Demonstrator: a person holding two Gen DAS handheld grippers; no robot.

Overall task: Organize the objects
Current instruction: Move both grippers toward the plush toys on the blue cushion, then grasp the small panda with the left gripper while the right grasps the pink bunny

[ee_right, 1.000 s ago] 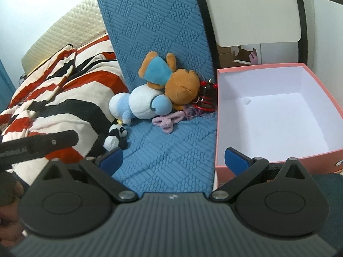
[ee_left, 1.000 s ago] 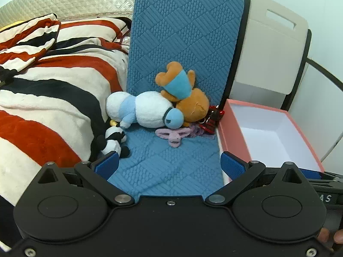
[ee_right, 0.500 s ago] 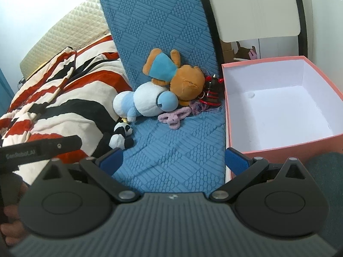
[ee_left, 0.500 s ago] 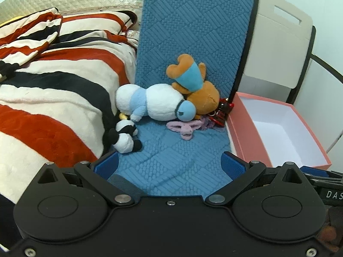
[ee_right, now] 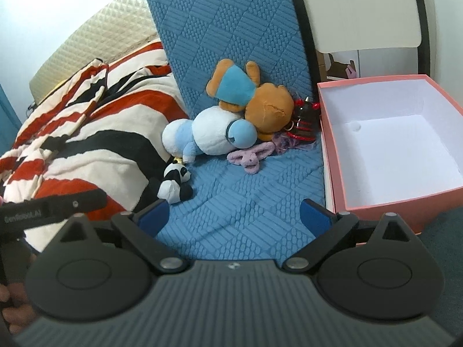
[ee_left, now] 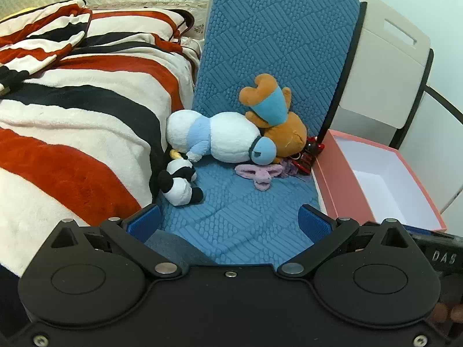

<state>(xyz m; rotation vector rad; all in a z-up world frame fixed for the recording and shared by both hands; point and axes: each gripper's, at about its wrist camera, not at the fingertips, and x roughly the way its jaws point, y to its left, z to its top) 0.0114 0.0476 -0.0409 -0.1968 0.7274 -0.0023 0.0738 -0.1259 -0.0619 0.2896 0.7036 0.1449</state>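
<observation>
2 empty grippers over a blue mat, toys piled, box empty.
Left gripper (ee_left: 230, 221) and right gripper (ee_right: 234, 217) both spread wide, holding nothing, above the blue textured mat (ee_right: 246, 196). White-and-blue plush (ee_right: 208, 136) lies against the orange bear (ee_right: 260, 104); small panda (ee_right: 175, 183) near the striped blanket (ee_left: 72, 121); pink toy (ee_right: 250, 156) and red-black toy (ee_right: 303, 118) just beside the pink box (ee_right: 332, 133).

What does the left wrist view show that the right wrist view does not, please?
Only the left wrist view shows the handle slot in the beige panel. Only the right wrist view shows the whole white floor of the pink box. Both share the panda toy, the white and blue plush, the orange plush and open, empty grippers.
</observation>
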